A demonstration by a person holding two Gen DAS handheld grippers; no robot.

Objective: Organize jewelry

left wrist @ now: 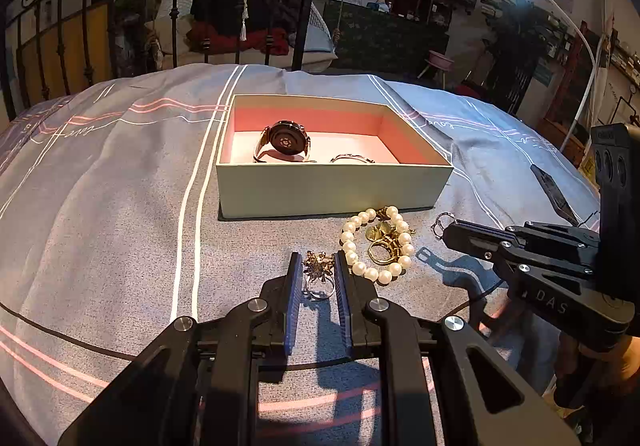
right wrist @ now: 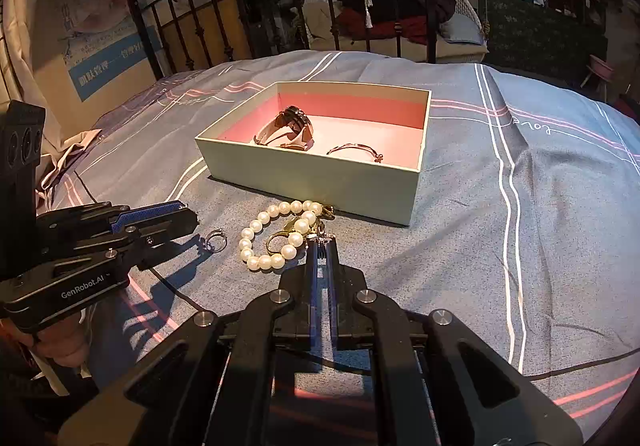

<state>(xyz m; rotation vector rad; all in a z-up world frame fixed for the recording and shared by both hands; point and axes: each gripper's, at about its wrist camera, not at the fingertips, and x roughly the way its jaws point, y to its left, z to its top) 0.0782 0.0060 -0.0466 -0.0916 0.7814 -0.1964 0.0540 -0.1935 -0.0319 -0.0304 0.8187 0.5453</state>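
Bed with grey striped cover (left wrist: pixel 120 205) carries open box (left wrist: pixel 332 185), pink inside. Watch (left wrist: pixel 285 143) and thin bracelet (left wrist: pixel 352 157) lie in box. Pearl bracelet (left wrist: pixel 376 242) on cover just in front of box, gold rings (left wrist: pixel 382 246) inside its loop. Left tongs (left wrist: pixel 318 274) narrowed around flower ring (left wrist: pixel 318 278), ring resting on cover; whether pads press it, cannot tell. Right tongs (right wrist: pixel 320 246) closed on small silver piece (right wrist: pixel 321 240), tips just beside pearl bracelet.
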